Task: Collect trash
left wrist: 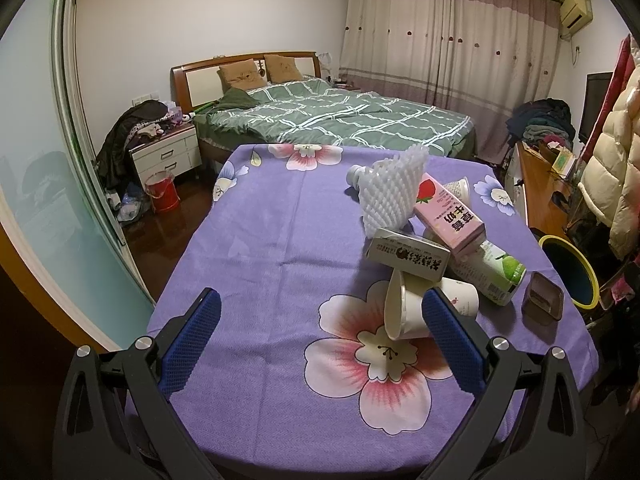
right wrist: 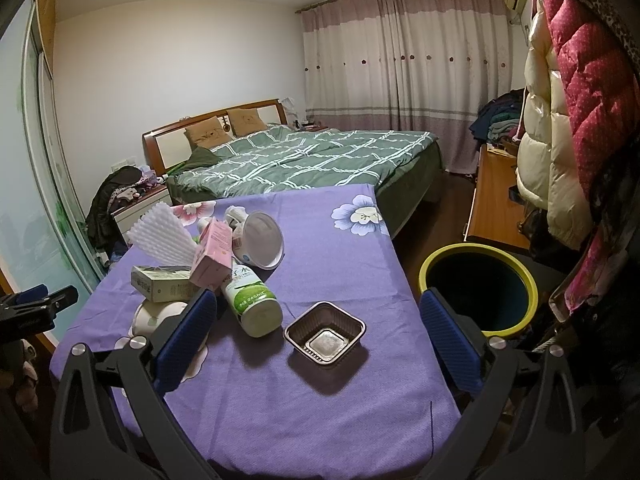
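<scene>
A bedroom table w/ purple flowered cloth (right wrist: 320, 400) holds the trash pile. Both the left gripper (left wrist: 320, 344) and right gripper (right wrist: 316, 340) are wide apart, empty. The brown plastic tray (right wrist: 325, 332) lies between the right fingers; the yellow-rimmed dark bin (right wrist: 478, 290) stands beside the table. Risk: the white paper cup (left wrist: 404, 312) props the grey carton (left wrist: 406, 258), so pulling it may topple the pile.

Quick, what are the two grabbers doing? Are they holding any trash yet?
Left hand-held gripper: open, holding nothing; a white cup lies by its right finger.
Right hand-held gripper: open, holding nothing; the brown tray sits between its fingers.
</scene>
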The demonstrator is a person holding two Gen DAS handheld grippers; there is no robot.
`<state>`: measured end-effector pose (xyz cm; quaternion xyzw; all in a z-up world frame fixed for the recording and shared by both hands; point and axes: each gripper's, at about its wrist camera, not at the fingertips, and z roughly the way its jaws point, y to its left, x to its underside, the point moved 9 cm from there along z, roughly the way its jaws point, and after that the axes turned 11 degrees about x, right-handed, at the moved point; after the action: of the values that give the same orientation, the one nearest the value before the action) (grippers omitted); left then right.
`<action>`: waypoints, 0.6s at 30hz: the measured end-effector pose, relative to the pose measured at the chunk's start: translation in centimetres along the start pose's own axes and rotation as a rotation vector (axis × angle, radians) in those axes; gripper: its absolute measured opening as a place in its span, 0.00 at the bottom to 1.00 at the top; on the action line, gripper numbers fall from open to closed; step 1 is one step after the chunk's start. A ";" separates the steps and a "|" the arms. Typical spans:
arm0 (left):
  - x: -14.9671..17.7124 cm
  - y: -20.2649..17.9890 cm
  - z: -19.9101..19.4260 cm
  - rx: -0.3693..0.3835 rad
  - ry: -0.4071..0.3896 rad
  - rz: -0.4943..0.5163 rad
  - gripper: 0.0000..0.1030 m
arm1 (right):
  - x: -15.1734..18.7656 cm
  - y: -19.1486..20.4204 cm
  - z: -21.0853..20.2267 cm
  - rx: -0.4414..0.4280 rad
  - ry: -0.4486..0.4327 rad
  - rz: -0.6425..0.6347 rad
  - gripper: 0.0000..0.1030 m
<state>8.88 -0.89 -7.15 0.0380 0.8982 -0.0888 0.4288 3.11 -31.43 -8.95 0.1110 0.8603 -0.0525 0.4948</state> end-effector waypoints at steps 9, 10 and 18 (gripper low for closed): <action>-0.7 1.6 0.1 -0.025 -0.026 -0.022 0.96 | -0.7 2.0 0.8 -0.041 -0.018 -0.032 0.94; -0.7 1.8 0.1 -0.027 -0.027 -0.025 0.96 | -0.9 2.6 1.0 -0.053 -0.020 -0.041 0.94; -1.3 4.2 0.6 -0.074 -0.037 -0.032 0.96 | -1.9 9.3 3.6 -0.171 -0.016 -0.083 0.94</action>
<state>10.76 3.10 -7.07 0.0062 0.8932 -0.0629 0.4452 9.37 -23.39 -8.96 0.0321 0.8615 -0.0003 0.5067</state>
